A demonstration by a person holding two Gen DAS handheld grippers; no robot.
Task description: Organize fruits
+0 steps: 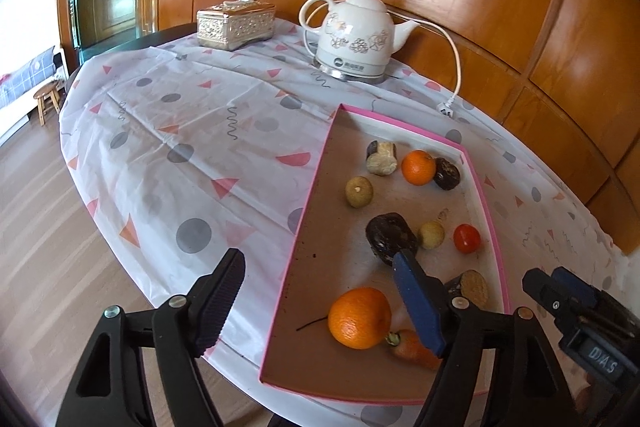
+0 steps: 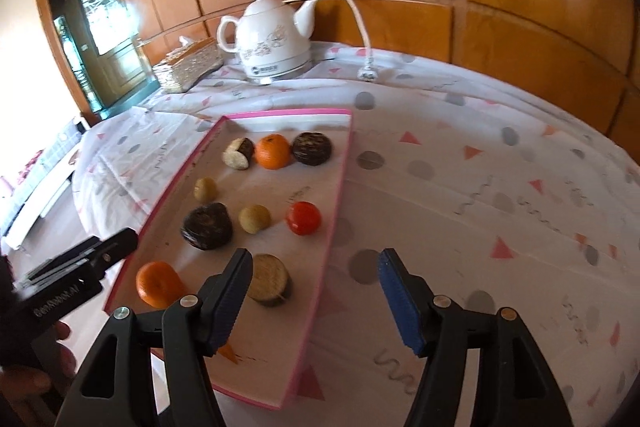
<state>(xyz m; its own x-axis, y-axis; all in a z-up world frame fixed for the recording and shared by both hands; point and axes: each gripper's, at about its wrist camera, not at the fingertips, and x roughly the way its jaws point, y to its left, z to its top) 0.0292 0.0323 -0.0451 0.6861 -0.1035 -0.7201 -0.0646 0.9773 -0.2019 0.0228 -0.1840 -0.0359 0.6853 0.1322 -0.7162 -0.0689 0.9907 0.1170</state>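
A shallow pink-edged tray (image 1: pixel 308 195) (image 2: pixel 340 183) holds several fruits. Near me lie a big orange (image 1: pixel 359 317) (image 2: pixel 157 283), a small carrot (image 1: pixel 416 349) and a cut brown-and-tan piece (image 1: pixel 474 287) (image 2: pixel 269 279). Mid-tray are a dark brown fruit (image 1: pixel 391 237) (image 2: pixel 207 226), a tan ball (image 1: pixel 431 235) (image 2: pixel 254 219) and a red tomato (image 1: pixel 466 238) (image 2: pixel 303 218). Farther lie another orange (image 1: pixel 418 167) (image 2: pixel 273 151) and more dark pieces. My left gripper (image 1: pixel 320 303) is open and empty over the tray's near left edge. My right gripper (image 2: pixel 314 301) is open and empty over the tray's right edge.
A white ceramic kettle (image 1: pixel 354 37) (image 2: pixel 274 41) with its cord and plug (image 1: pixel 448 107) stands at the back of the cloth-covered table (image 1: pixel 180 147). A tissue box (image 1: pixel 236 25) (image 2: pixel 188 69) sits to its left. A wood-panelled wall is behind.
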